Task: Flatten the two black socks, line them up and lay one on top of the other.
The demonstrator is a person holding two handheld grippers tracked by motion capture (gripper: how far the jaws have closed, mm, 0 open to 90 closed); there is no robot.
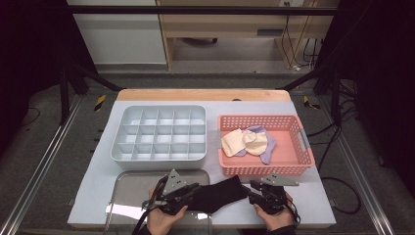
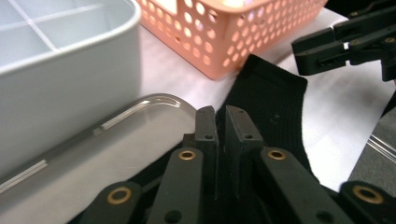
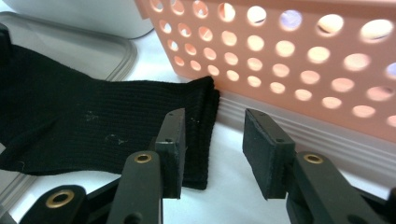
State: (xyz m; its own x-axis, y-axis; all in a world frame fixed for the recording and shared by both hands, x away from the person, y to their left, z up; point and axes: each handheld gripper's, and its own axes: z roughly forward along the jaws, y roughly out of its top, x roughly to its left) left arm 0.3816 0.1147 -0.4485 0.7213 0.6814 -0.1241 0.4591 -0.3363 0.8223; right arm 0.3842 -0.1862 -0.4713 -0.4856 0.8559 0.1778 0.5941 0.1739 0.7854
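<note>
Fingers (image 2: 205, 123) on black sock (image 2: 273, 105), pink basket (image 2: 233, 35) beside

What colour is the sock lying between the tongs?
Black, with fine ribbing; the sock shows best in the right gripper view.

Bright, even light on the table — surroundings dark, close-ups slightly soft.

Legible text, labels, brands, numbers, signs: none on any item; no lettering can be read in any view.
</note>
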